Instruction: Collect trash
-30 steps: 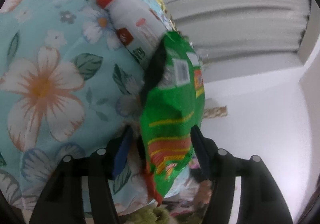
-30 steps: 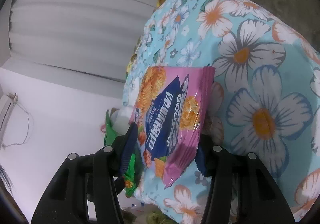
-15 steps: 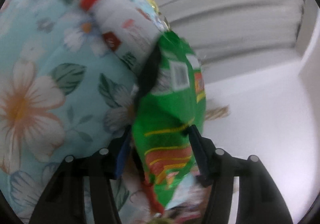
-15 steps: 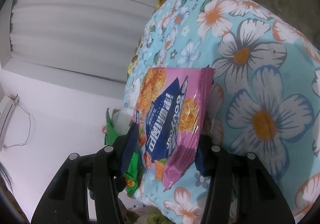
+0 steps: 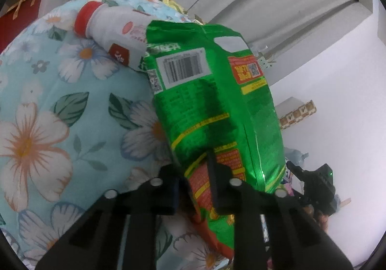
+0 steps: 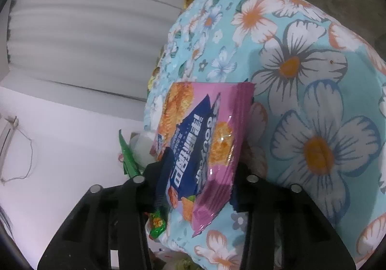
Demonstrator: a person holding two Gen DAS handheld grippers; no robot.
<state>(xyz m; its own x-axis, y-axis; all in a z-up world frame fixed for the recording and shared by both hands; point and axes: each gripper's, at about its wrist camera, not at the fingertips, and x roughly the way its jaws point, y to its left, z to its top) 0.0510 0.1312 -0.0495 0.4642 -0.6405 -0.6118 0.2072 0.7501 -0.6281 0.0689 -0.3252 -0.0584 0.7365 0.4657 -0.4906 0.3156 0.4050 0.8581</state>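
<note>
A green snack bag [image 5: 217, 106] stands up against a light blue floral cloth [image 5: 60, 101], and its red lower edge sits between the fingers of my left gripper [image 5: 193, 180]. The jaws are closing and the pads press on the bag. Behind it a white bottle with a red cap [image 5: 115, 29] lies on the cloth. In the right wrist view a pink snack bag [image 6: 200, 130] lies on the same floral cloth [image 6: 301, 77]. My right gripper [image 6: 201, 180] is closing around its lower end, both pads against it. To the left, a corner of the green bag [image 6: 127, 156] shows.
Grey pleated curtains [image 6: 84, 29] and a white wall [image 5: 337, 77] lie behind the cloth-covered mound. Gold and green wrappers [image 5: 168, 1] peek over its top. A black device with a green light [image 5: 318, 180] shows at the lower right of the left wrist view.
The left gripper has rolled and its jaws have narrowed onto the green bag's lower edge. The right jaws have narrowed onto the pink bag; that hand has stayed in place.
</note>
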